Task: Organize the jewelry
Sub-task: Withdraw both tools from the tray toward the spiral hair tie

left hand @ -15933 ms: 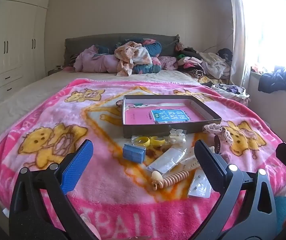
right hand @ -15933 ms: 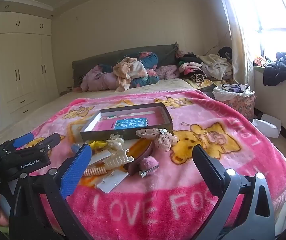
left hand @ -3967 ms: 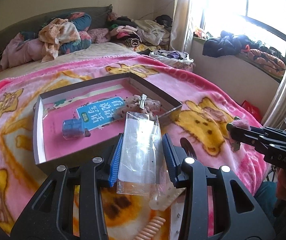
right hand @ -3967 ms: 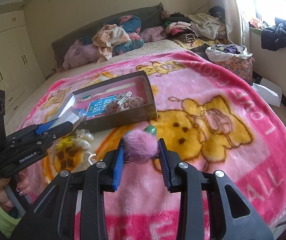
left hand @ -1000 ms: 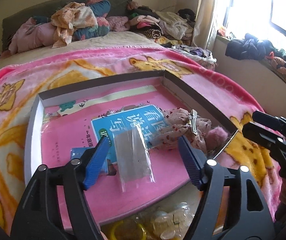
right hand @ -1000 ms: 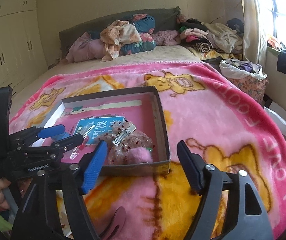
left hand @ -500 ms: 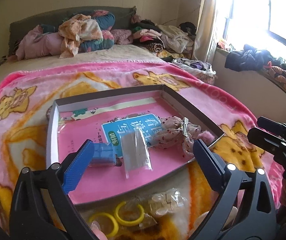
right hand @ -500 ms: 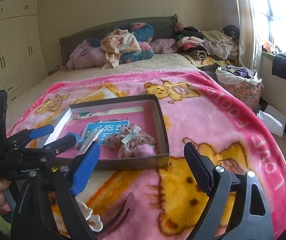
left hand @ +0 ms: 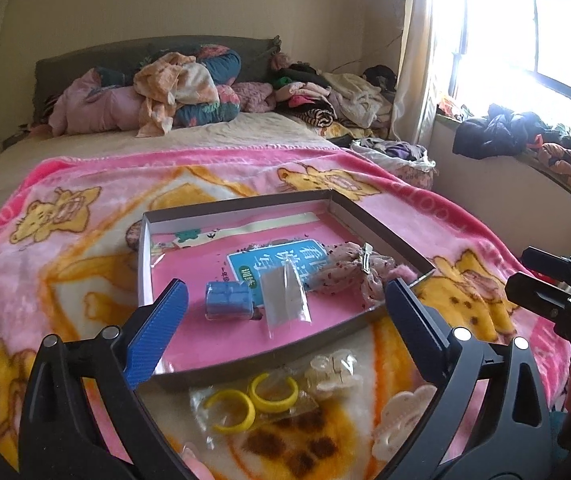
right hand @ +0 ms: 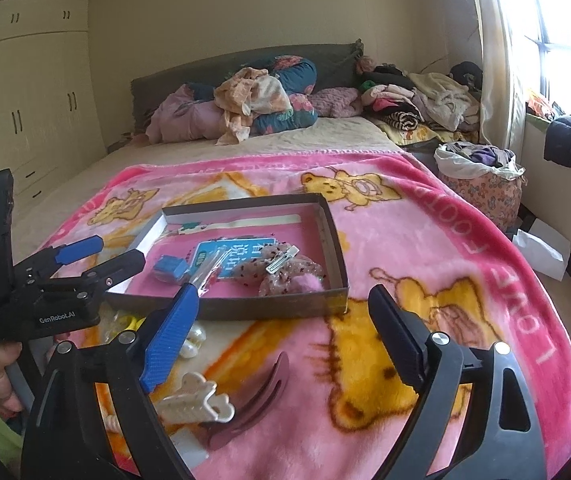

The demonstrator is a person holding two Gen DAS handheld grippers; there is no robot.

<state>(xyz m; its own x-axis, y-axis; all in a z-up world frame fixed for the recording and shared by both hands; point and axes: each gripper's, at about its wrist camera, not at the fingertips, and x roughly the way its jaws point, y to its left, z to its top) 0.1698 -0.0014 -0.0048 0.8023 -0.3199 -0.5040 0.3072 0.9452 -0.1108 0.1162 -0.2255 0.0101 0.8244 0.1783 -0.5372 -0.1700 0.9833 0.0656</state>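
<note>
Blanket (left hand: pixel 65 264): fluffy fleece cloth. Box (left hand: pixel 145 264): matt cardboard. Bangles (left hand: pixel 273 394): glossy plastic. Hair clip (right hand: pixel 281 259): shiny metal. Pouch (left hand: pixel 285 300): clear film.

Bed (left hand: pixel 213 140) with beige sheet, pink teddy-bear blanket (left hand: pixel 65 248) spread over the near half. Dark grey headboard (right hand: pixel 213 68) against the back wall. Pile of clothes and bedding at the head end: pink bundle (left hand: pixel 93 106), peach patterned cloth (left hand: pixel 169 84) draped over a dark floral roll (right hand: pixel 293 76). Second heap of clothes (left hand: pixel 325 96) at the bed's far right corner, by the curtain (left hand: pixel 417 52). Cream wardrobe (right hand: pixel 25 92) along the left wall. Floral laundry basket (right hand: pixel 485 192) on the floor beside the bed, full of clothes. Bright window (left hand: pixel 525 24); dark jacket (left hand: pixel 489 132) and an orange-black garment (left hand: pixel 569 164) on the sill. White paper (right hand: pixel 541 248) on the floor near the basket.
</note>
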